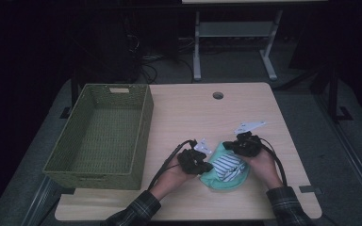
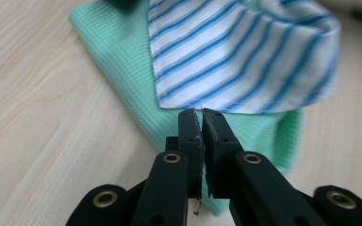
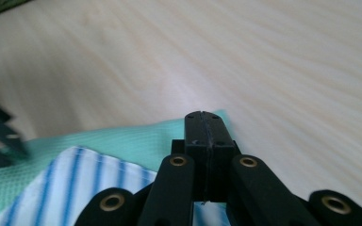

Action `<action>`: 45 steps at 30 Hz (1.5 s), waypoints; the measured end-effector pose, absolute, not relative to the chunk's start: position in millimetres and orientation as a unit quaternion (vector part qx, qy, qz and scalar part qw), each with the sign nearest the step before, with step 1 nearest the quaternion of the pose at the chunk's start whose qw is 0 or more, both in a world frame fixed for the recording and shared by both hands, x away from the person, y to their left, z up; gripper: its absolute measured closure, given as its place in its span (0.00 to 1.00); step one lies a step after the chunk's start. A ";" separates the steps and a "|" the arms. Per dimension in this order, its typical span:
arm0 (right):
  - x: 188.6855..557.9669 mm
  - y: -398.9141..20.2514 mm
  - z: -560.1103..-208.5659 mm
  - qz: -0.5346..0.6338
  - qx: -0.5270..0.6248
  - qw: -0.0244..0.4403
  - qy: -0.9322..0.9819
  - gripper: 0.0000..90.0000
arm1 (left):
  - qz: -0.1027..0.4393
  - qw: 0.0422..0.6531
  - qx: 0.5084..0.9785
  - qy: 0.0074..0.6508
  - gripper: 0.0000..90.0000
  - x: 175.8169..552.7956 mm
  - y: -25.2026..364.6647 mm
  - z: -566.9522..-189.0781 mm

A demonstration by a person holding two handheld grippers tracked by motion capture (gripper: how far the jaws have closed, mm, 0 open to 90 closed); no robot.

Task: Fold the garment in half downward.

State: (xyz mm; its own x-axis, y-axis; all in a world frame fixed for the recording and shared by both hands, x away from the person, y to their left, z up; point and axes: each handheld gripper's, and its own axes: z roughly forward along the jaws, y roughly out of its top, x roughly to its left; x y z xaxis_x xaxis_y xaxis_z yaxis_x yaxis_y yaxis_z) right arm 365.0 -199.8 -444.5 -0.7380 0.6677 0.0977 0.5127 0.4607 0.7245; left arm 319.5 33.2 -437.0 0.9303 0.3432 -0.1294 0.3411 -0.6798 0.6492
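Observation:
A mint-green cloth (image 1: 213,181) lies on the table near the front edge, with a white cloth with blue stripes (image 1: 226,165) on top of it. My left gripper (image 1: 207,166) is at the cloths' left side. In the left gripper view its jaws (image 2: 201,113) are shut to a hairline gap, tips at the hem of the striped cloth (image 2: 240,52) above the green cloth (image 2: 118,52). My right gripper (image 1: 232,148) is at the cloths' far edge. Its jaws (image 3: 203,115) are shut over a corner of the green cloth (image 3: 122,141); whether they pinch it is hidden.
A green woven basket (image 1: 143,136) stands on the left part of the wooden table (image 1: 193,113). A round cable hole (image 1: 218,95) sits near the table's far edge. Beyond it a white desk frame (image 1: 197,47) stands on the floor.

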 end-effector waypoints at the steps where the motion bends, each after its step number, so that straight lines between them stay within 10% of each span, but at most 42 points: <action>1: 365.7 -203.5 -443.7 0.388 0.352 0.103 0.846 1.00 | -0.002 0.357 0.915 0.190 0.95 316.5 34.5 -436.2; 45: 329.5 -252.8 -464.8 0.338 0.380 0.077 0.857 1.00 | 0.031 0.311 0.919 0.242 0.96 358.4 41.6 -455.8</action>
